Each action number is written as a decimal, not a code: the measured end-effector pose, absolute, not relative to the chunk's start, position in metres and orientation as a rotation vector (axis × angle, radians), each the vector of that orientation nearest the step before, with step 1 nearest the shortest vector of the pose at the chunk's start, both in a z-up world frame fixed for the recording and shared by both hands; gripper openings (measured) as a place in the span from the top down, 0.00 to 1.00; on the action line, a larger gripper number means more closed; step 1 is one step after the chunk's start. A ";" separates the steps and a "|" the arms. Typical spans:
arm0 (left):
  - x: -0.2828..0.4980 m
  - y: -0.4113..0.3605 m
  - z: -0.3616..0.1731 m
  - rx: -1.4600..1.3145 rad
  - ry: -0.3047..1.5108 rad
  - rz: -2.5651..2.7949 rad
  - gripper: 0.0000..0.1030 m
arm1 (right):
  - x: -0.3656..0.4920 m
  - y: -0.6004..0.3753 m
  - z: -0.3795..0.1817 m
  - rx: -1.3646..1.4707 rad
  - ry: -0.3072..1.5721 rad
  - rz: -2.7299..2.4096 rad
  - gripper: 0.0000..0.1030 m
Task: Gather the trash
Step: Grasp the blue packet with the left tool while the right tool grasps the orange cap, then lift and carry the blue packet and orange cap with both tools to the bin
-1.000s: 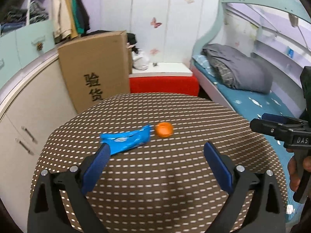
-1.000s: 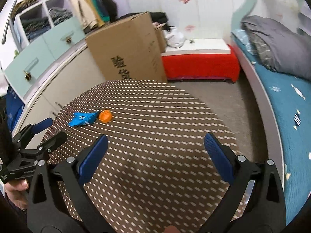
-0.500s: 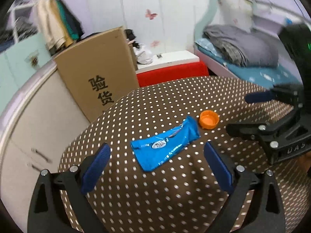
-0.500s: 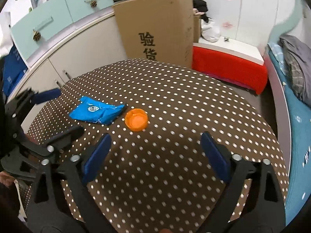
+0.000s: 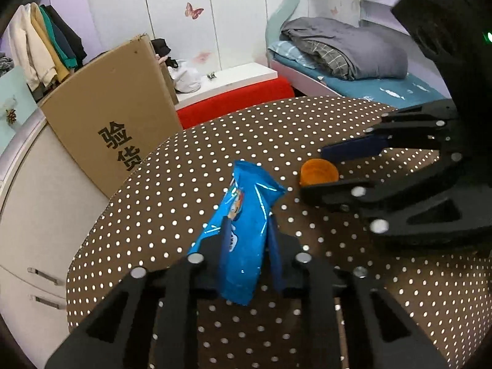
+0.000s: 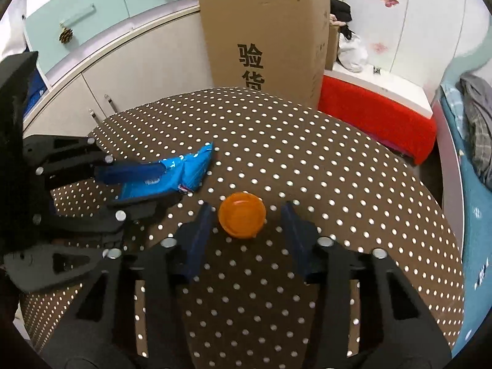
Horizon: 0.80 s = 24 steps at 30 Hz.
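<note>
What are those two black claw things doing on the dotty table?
They are picking up trash. The left gripper has its jaws shut on the blue snack wrapper. The right gripper is open, with the orange bottle cap sitting between its jaws on the polka-dot table, not yet grabbed.

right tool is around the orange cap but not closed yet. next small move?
Probably close the right tool on the orange cap. The cap sits on the dotted table between the two open fingers, gaps on both sides, so nothing needs realigning first. The left tool is already shut on the blue wrapper, clear of the cap.
</note>
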<state>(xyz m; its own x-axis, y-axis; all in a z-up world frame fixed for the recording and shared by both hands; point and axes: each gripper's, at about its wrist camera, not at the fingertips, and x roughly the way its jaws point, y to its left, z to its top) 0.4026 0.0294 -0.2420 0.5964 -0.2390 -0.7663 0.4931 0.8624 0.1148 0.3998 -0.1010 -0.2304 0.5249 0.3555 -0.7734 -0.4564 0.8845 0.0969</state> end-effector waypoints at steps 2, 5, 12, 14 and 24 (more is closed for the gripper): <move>0.400 0.032 -0.240 0.276 0.839 -0.428 0.84 | 0.398 -0.099 -0.230 -0.134 0.892 0.487 0.71; 0.393 0.040 -0.238 0.182 0.850 -0.422 0.89 | 0.392 -0.103 -0.230 -0.113 0.900 0.492 0.71; 0.364 0.043 -0.230 0.038 0.855 -0.433 0.93 | 0.357 -0.143 -0.225 -0.038 0.893 0.465 0.71; 0.353 0.040 -0.227 0.016 0.849 -0.440 0.94 | 0.346 -0.158 -0.222 -0.022 0.889 0.453 0.71; 0.306 0.009 -0.226 0.077 0.845 -0.409 0.79 | 0.295 -0.224 -0.206 0.041 0.851 0.393 0.72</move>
